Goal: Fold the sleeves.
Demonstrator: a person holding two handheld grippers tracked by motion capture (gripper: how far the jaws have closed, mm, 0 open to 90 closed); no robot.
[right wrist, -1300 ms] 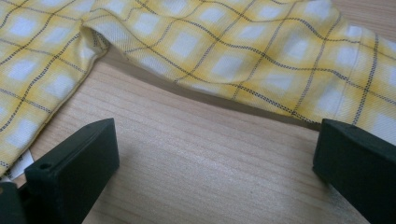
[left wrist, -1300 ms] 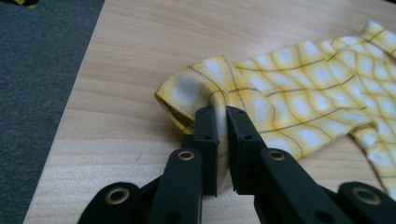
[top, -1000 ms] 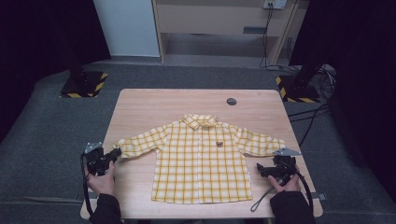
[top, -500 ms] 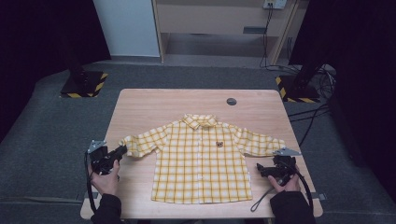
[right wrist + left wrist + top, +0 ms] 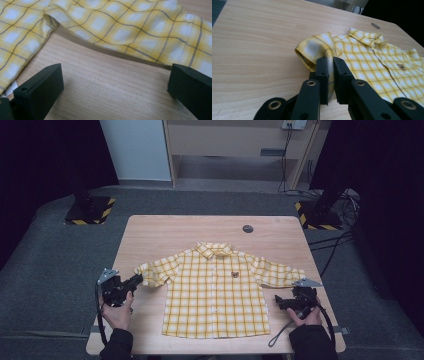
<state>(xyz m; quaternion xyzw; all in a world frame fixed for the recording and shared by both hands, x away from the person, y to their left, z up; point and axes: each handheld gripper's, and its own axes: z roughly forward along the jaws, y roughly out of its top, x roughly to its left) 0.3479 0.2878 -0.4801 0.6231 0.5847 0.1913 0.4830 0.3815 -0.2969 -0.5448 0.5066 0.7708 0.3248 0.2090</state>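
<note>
A small yellow plaid shirt lies flat, front up, on the wooden table, collar toward the far side. My left gripper is shut on the cuff of the shirt's left-hand sleeve. In the left gripper view the jaws pinch the bunched sleeve, which is raised off the wood. My right gripper rests near the table's front right, just in front of the other sleeve. Its jaws stand wide open over bare wood, with the sleeve lying just beyond them.
A dark round disc sits on the table beyond the collar. Two black stands with yellow-striped bases are on the floor past the far corners. Bare wood lies left of the shirt.
My left gripper has moved right and upward with the cuff, drawing the sleeve end off the table toward the shirt body. The right gripper has stayed still.
</note>
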